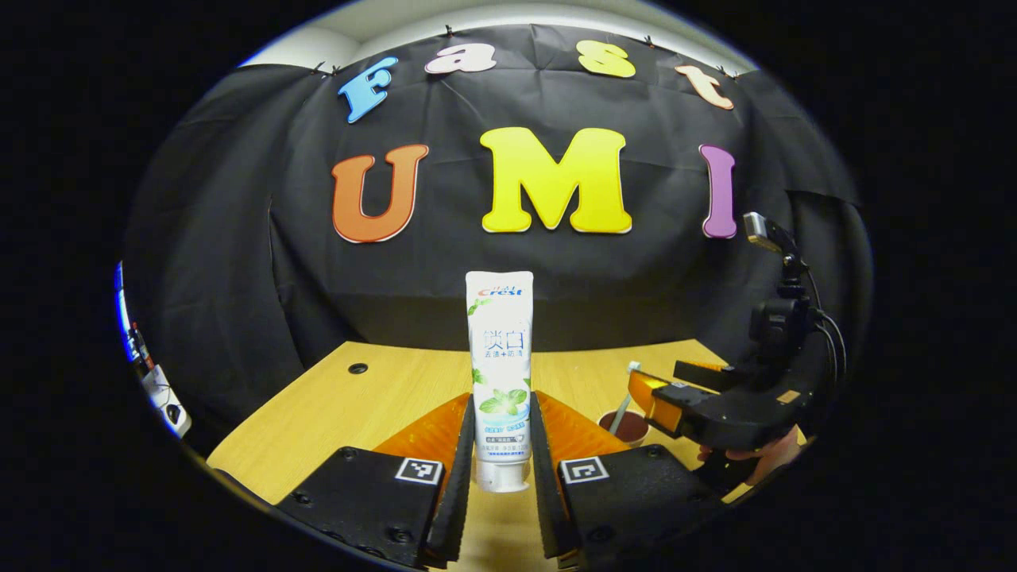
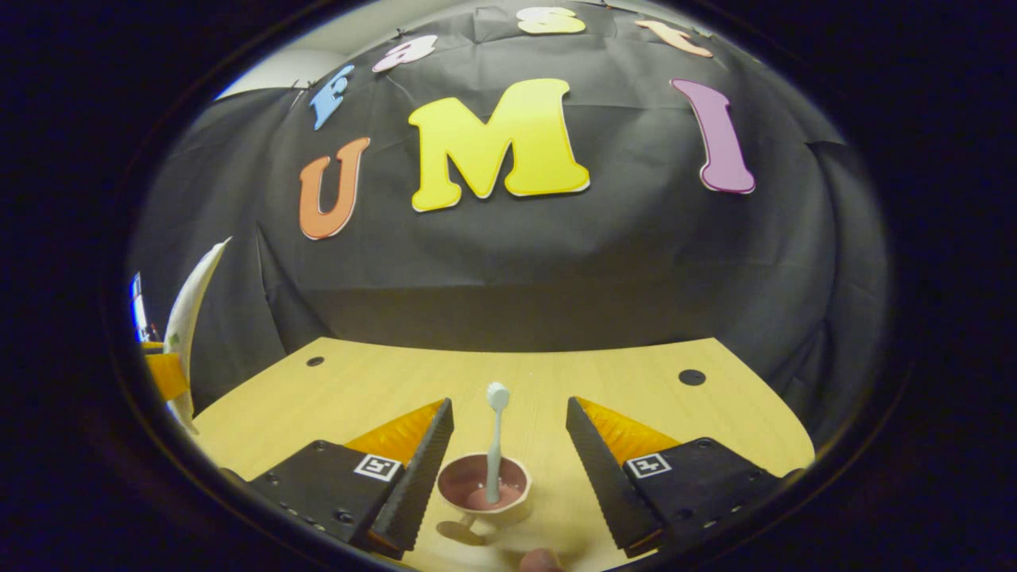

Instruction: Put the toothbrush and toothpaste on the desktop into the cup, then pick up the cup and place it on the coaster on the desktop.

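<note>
My left tongs clamp the toothpaste upright above the desk, while my right tongs hover apart over the cup holding the toothbrush at six o'clock.

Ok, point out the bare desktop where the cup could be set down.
Bare desktop runs from behind the cup to the black cloth wall, between two dark holes. It is crowded around the cup, toothbrush and right tool.

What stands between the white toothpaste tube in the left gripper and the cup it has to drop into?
The right gripper hovers open right over the brown-lined cup, where the white toothbrush already stands. The left gripper holds the white toothpaste tube upright; the bare wooden desktop lies between.
</note>
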A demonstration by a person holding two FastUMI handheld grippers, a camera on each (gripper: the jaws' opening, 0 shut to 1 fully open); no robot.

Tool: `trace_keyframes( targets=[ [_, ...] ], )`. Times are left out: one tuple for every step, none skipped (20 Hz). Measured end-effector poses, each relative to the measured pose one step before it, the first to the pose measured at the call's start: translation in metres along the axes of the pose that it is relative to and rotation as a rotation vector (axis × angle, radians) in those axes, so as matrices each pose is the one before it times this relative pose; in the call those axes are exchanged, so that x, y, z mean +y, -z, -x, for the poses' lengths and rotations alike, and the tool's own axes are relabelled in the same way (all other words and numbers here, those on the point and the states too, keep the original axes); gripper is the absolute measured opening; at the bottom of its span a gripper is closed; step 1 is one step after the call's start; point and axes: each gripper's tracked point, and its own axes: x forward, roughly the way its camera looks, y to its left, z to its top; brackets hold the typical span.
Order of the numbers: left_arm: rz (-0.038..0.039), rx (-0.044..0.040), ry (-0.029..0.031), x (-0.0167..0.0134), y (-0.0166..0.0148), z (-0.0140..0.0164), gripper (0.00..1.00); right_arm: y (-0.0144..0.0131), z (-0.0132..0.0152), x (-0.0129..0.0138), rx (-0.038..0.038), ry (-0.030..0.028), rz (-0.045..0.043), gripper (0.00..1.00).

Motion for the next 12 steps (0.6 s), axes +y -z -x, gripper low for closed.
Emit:
trace_keyframes(
  targets=[
    [0.01212,-0.02605,0.00836,-0.00709,-0.00326,-0.00985,0.4,-0.00324,0.00639,-0.00795,-0.00501,0.00761,0.00793,0.87],
    [0.00565,-0.02806,0.01273,-0.00822,-0.00218,-0.00992,0.4,-0.00283,0.0052,-0.00969,-0.00192,0.01247,0.00951,0.88],
    [0.00178,-0.02531,0.01557,-0.01018,-0.002,-0.01025,0.4,-0.00095,0.00604,-0.00819,-0.00003,0.00773,0.00746,0.88],
    [-0.00246,-0.0264,0.02163,-0.01098,0.00044,-0.00961,0.4,0.00018,0.00433,-0.00731,0.0037,0.00773,0.00515,0.84],
    [-0.01061,-0.02125,0.02023,-0.01086,0.00206,-0.01034,0.4,0.00205,0.00428,-0.00681,0.00777,0.00715,0.00833,0.87],
    [-0.01373,-0.02487,0.01974,-0.00897,0.00186,-0.01008,0.4,0.00082,0.00256,-0.00669,0.00329,0.00701,0.00465,0.9],
    [-0.00778,-0.02217,0.01927,-0.00952,0.00298,-0.00848,0.4,0.00201,0.00109,-0.00429,0.00488,0.00061,0.00139,0.91],
    [-0.00731,-0.02329,0.02227,-0.01004,0.00514,-0.00869,0.4,0.00303,-0.00045,-0.00327,0.00195,-0.00311,0.0052,0.9],
    [-0.0059,-0.01223,0.02248,-0.009,0.00692,-0.0085,0.4,0.00221,0.00061,-0.00424,0.00437,-0.00084,0.01022,0.91],
    [-0.01026,-0.01202,0.02091,-0.00868,0.00886,-0.00733,0.4,0.00431,0.00027,-0.00556,0.00587,0.00113,0.00618,0.92],
    [-0.00409,0.00278,0.01306,-0.00699,0.0116,-0.00672,0.4,0.00436,0.00107,-0.00492,0.00738,0.00093,-0.0005,0.93],
    [-0.00232,-0.00854,0.01327,-0.00601,0.00787,-0.00585,0.4,0.00462,0.00136,-0.00578,0.00948,0.00383,0.00044,0.93]
  ],
)
